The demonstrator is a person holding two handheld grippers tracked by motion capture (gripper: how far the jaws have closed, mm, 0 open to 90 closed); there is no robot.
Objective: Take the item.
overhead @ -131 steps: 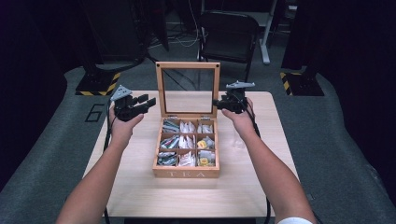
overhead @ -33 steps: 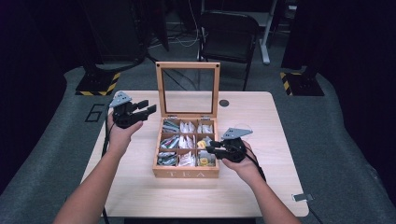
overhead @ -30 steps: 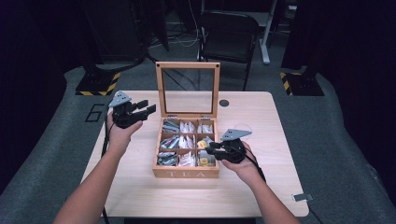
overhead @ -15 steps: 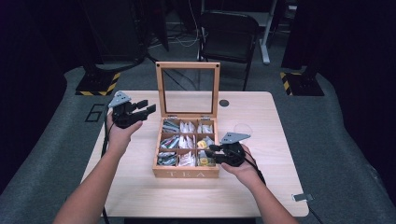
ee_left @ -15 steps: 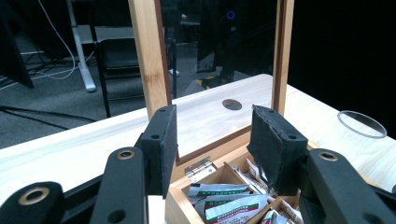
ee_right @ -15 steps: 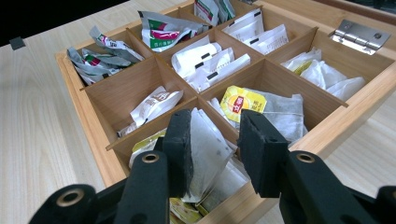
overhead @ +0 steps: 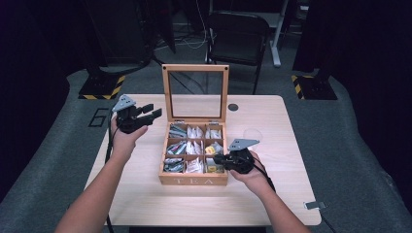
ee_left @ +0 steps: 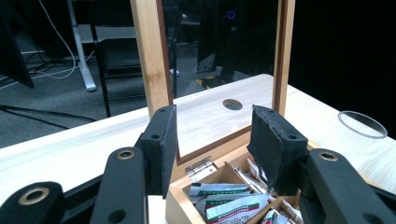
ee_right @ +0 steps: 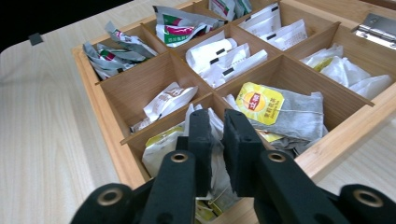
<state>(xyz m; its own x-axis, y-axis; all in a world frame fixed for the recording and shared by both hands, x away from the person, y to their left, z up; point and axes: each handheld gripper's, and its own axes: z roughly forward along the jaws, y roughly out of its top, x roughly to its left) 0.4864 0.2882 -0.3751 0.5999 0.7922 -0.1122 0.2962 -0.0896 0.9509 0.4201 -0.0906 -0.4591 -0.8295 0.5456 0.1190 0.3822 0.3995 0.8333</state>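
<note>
A wooden tea box stands mid-table with its glass lid upright; its compartments hold tea bags. My right gripper reaches into the front right compartment. In the right gripper view its jaws have just been closing and are shut on a white tea bag. A tea bag with a yellow label lies in the compartment beside it. My left gripper hovers left of the lid, open, nothing between its jaws.
A clear ring lies on the table right of the box, also in the left gripper view. A round hole is in the tabletop behind the box. A black chair stands beyond the table.
The right gripper came from beside the lid down to the front right compartment, and its jaws closed on the white tea bag. The left gripper has stayed put.
</note>
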